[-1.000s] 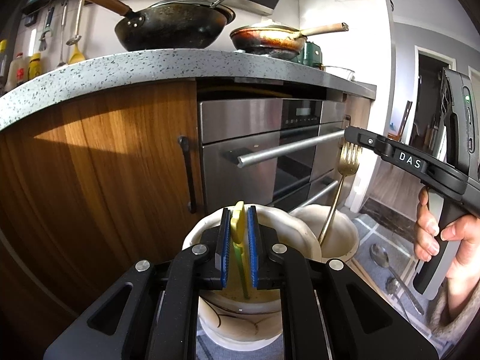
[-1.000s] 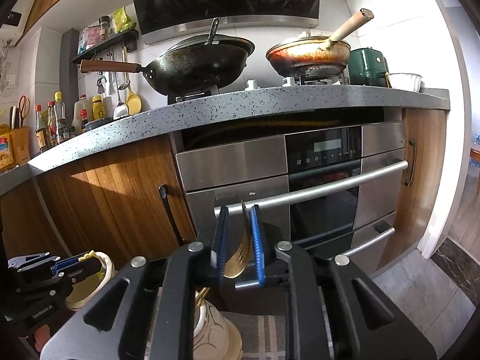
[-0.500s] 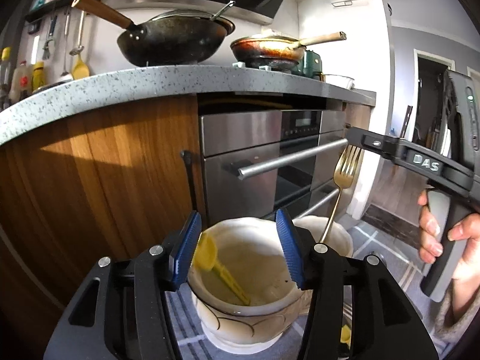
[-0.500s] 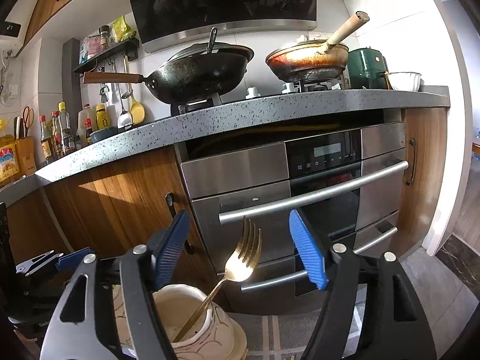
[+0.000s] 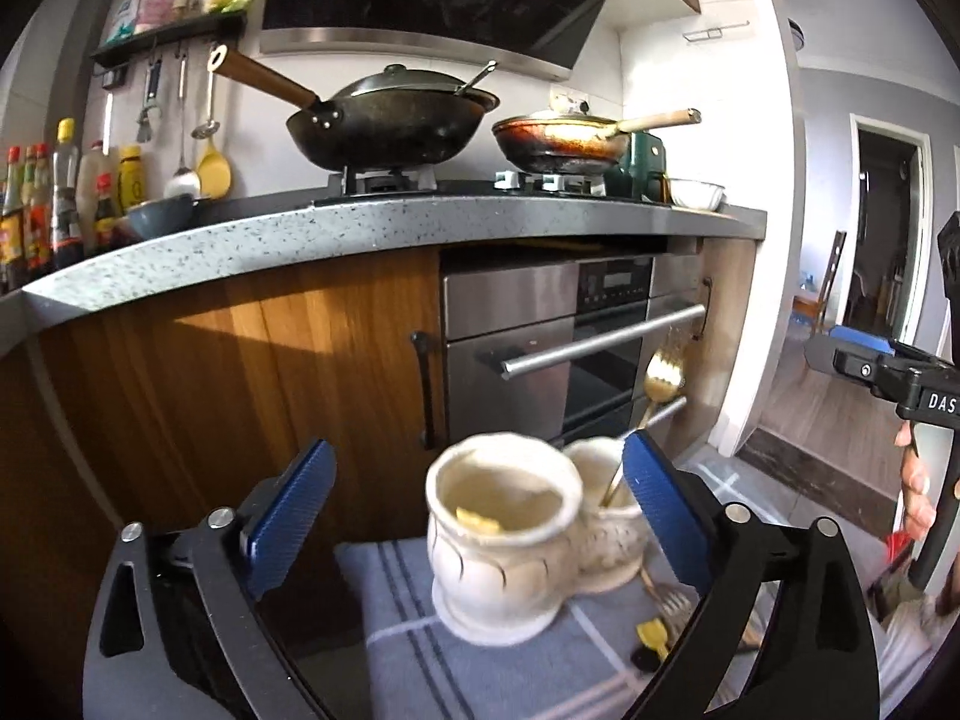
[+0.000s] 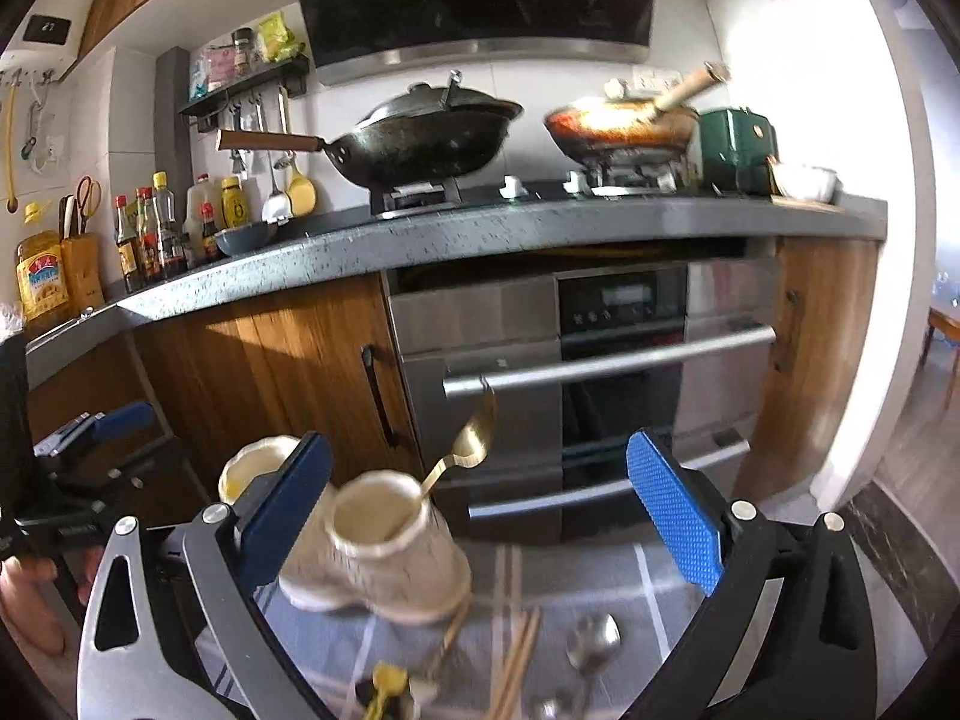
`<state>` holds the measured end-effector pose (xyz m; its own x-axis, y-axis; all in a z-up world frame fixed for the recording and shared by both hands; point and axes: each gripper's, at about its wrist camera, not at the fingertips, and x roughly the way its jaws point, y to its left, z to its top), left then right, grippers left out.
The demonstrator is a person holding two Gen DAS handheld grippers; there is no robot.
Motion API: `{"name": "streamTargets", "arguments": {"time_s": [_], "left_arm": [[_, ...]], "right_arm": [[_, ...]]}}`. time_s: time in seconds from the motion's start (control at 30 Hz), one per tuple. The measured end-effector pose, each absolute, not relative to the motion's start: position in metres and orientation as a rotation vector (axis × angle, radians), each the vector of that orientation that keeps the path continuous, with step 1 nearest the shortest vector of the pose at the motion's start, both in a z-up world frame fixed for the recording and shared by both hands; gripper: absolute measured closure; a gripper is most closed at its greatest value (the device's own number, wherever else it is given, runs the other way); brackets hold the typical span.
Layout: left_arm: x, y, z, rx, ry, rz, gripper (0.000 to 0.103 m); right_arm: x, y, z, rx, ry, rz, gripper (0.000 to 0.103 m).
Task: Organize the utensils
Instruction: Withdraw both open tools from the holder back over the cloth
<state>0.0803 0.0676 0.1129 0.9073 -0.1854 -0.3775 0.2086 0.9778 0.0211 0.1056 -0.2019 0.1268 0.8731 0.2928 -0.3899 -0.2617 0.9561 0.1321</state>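
Observation:
Two cream ceramic pots stand side by side on a grey striped cloth (image 5: 420,648). The near pot (image 5: 501,534) holds a yellow utensil (image 5: 477,521). The far pot (image 5: 606,516) holds a gold fork (image 5: 660,375) standing up. My left gripper (image 5: 474,516) is open and empty, back from the pots. My right gripper (image 6: 480,510) is open and empty; the fork pot (image 6: 384,546) and gold fork (image 6: 474,432) show between its pads, the other pot (image 6: 258,468) behind the left pad. A silver spoon (image 6: 591,645), wooden chopsticks (image 6: 516,660) and a yellow utensil (image 6: 387,681) lie on the cloth.
A wooden cabinet (image 5: 240,396) and a steel oven with a bar handle (image 5: 600,342) stand just behind the pots. The counter above carries a black wok (image 5: 390,120) and a frying pan (image 5: 564,144). A fork and a yellow utensil (image 5: 654,636) lie right of the pots.
Both grippers opened, dropping the yellow utensil into the near pot and the gold fork into the far pot, then drew back and up from the pots.

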Motion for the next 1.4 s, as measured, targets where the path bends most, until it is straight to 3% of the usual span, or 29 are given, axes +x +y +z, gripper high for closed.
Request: {"name": "streamTargets", "arguments": {"time_s": [0.6,1.27,1.33,1.4], "left_arm": [[0.047,0.057,0.04,-0.011,0.54,-0.219,0.005],[0.058,0.027,-0.01,0.056,0.677,-0.25,0.005],[0.058,0.022,-0.014,0.087,0.687,-0.247,0.005],[0.058,0.02,-0.016,0.108,0.69,-0.235,0.005]], "right_arm": [[0.083,-0.247,0.027,0.16,0.597,0.167,0.006],[0.098,-0.226,-0.023,0.122,0.76,0.284,0.006],[0.097,-0.222,-0.025,0.107,0.764,0.299,0.007],[0.098,-0.212,-0.029,0.09,0.782,0.319,0.017]]}}
